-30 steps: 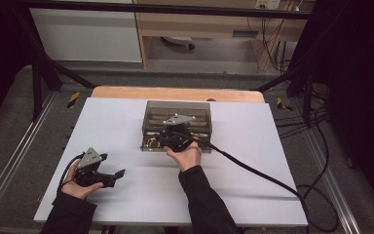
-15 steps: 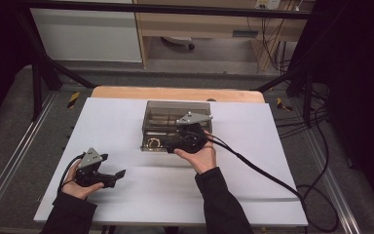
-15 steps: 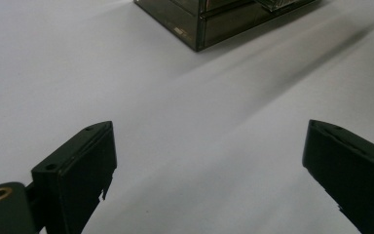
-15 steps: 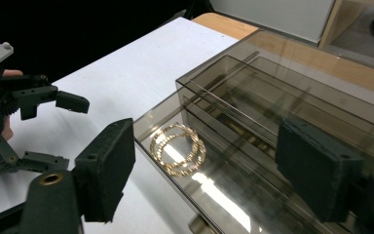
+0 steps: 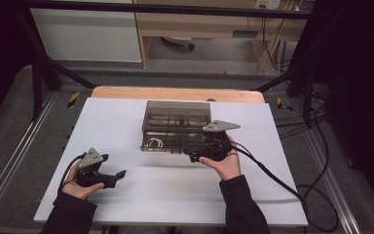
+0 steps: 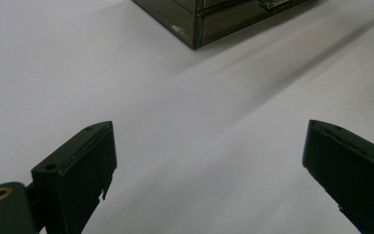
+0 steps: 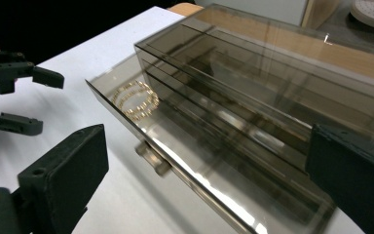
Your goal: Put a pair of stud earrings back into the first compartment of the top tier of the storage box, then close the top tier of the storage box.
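— Box (image 5: pixel 177 124) first: where do we see it?
— Smoked and see-through, mid-bench (image 5: pixel 126 200), with its bottom drawer (image 7: pixel 195 165) pulled out toward us. Gold rings (image 7: pixel 135 100) lie in the drawer's left end, and a small knob (image 7: pixel 151 158) sticks out from its front.
— And our right gripper (image 5: pixel 191 157)?
— Just in front of the drawer, near its right end. We see its jaws spread wide; they have just been opening, with nothing pinched between them.
— The left gripper (image 5: pixel 119 176)?
— Well apart from the box, low over the bench's near left part. Its jaws stand spread too, with bare white bench between them. From there we catch one box corner (image 6: pixel 195 36).
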`<state>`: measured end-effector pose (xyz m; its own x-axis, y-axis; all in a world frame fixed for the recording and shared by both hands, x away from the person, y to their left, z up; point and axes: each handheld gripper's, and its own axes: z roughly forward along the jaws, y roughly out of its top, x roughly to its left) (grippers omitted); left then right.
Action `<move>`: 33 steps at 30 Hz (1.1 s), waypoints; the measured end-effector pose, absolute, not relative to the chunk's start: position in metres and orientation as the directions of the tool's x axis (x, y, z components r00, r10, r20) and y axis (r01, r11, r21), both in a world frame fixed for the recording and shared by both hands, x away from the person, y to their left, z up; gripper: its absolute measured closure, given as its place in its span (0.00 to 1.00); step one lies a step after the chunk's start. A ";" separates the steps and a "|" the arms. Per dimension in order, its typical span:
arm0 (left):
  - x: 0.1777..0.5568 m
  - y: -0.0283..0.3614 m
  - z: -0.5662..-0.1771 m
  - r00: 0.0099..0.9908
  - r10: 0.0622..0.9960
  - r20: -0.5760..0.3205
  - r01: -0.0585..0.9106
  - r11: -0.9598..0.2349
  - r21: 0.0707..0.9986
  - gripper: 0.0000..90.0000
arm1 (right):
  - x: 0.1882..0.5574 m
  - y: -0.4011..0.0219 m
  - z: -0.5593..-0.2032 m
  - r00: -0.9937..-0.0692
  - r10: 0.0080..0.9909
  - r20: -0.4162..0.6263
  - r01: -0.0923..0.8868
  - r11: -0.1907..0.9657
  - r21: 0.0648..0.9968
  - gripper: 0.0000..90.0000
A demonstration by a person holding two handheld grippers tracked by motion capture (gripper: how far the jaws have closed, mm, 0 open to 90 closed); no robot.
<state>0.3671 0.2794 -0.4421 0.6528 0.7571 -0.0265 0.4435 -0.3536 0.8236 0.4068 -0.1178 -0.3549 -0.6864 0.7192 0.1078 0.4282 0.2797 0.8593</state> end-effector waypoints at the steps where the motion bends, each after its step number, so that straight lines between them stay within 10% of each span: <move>1: 0.367 0.279 -0.442 0.652 0.757 -0.028 0.445 -0.352 0.823 0.06 | 0.406 -0.122 -0.356 -0.683 0.722 0.110 0.433 0.279 0.857 0.02; 33: 0.362 0.262 -0.438 0.698 0.716 -0.031 0.437 -0.391 0.810 0.08 | 0.369 -0.254 -0.423 -0.614 0.765 0.193 0.529 0.217 0.820 0.01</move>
